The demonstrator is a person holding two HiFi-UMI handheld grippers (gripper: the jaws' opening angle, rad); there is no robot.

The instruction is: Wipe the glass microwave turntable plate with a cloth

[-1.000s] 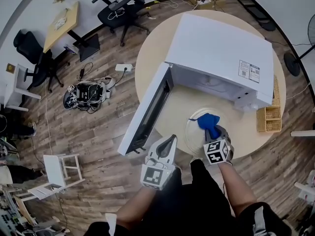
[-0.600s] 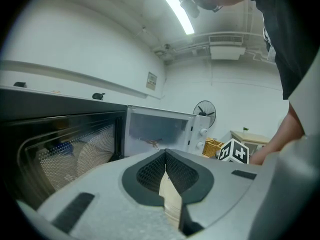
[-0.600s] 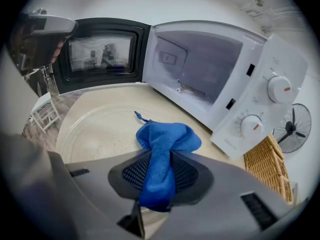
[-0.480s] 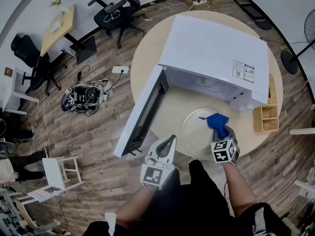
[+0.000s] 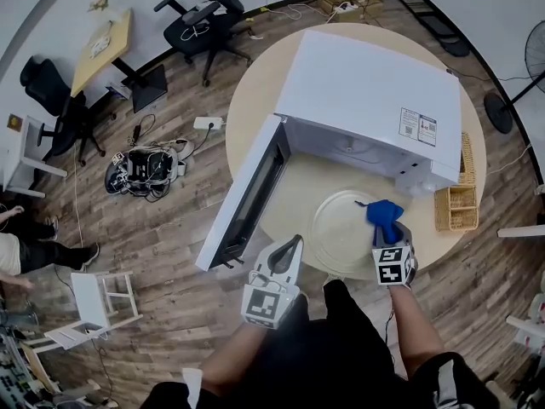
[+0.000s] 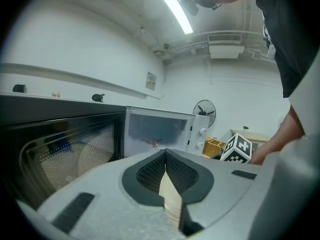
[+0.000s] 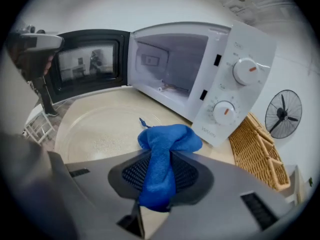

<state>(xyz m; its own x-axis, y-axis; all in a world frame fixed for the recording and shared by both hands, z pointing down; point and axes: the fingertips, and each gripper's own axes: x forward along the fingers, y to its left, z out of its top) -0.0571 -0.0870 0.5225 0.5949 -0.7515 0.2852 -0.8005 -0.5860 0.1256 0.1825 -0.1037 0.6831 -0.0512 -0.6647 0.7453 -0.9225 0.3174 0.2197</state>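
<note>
Plenty of clutter is seen around this one. A white microwave (image 5: 366, 100) is parked on a round table (image 5: 255, 109) with its door (image 5: 251, 198) swung wide open, right beside the left gripper (image 5: 294, 242). A wicker basket (image 5: 456, 207) is tucked at the microwave's right side. Office chairs (image 5: 204, 15), a cable tangle (image 5: 145, 164) and a white stool (image 5: 94, 301) are scattered on the wood floor.

The glass turntable plate (image 5: 341, 224) is laid flat on the table in front of the open cavity. The blue cloth (image 5: 385, 214) is pinched tight in the right gripper (image 5: 387, 228), bunched over the plate's right rim. Actual contact can't be confirmed.

The left gripper's jaws are pressed together with nothing between them, as its own view shows. 2 dials (image 7: 246, 71) and a fan (image 7: 283, 113) are only caught in the right gripper view. A sticker (image 5: 413, 126) on top of the microwave is seen only from the head view, too small to be read. Same goes for the print under the lower dial.
</note>
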